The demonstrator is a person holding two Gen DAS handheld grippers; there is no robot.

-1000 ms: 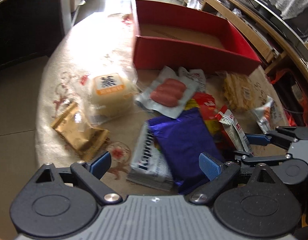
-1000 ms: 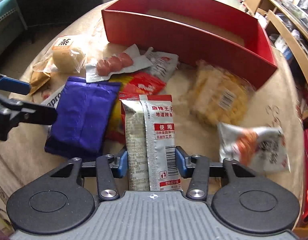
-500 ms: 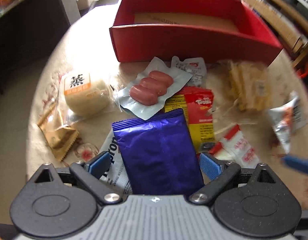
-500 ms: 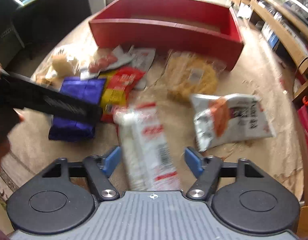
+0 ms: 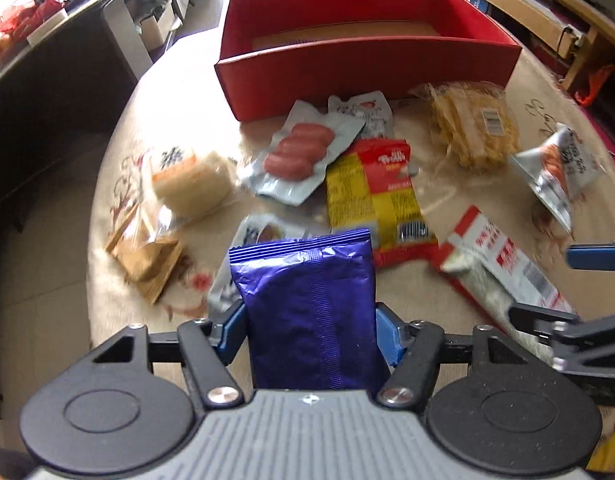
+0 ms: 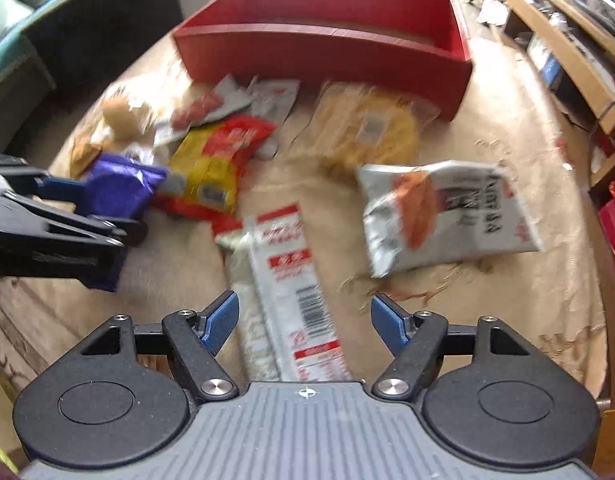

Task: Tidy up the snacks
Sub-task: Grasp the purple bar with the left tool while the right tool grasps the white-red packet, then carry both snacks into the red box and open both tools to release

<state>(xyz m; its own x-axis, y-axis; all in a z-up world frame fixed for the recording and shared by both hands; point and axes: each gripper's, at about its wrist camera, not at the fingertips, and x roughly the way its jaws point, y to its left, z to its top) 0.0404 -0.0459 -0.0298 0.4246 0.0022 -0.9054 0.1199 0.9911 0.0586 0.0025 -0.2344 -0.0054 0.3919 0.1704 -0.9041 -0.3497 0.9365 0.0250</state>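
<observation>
Two blue pads of the left tool (image 5: 311, 330) are pressing on the sides of a shiny purple foil snack pouch (image 5: 307, 300) in the left wrist view; these jaws have just been closing, with the pouch between them. Its long axis is running straight ahead from the tool, toward the near wall of the open red cardboard box (image 5: 367, 68), which is lying directly beyond across the cloth-covered tabletop (image 5: 107, 240). Whether the pouch is resting on the cloth or already lifting clear is not showing from this angle. Loose snacks are lying between pouch and box: a clear pack of three pink sausages (image 5: 299, 152), a red and yellow crinkled packet (image 5: 375, 196) and a wrapped pale bun (image 5: 187, 180). A grey-printed packet under the pouch is mostly hidden. Motion is blurring the printing on every wrapper.

Looking from the right wrist view, the right tool (image 6: 303, 320) is standing open, its pads clear of the long white and red striped sachet (image 6: 285, 284) lying between them on the tabletop; those jaws have just been opening. The sachet's long axis is pointing away from the tool, slightly to the left. A silver crinkled bag with an orange picture (image 6: 447, 216) is lying further right, and a clear bag of yellow crisps (image 6: 367, 132) is sitting just before the red box. The left tool is nearer the purple pouch; here it is entering from the left edge, partly cut off.
</observation>
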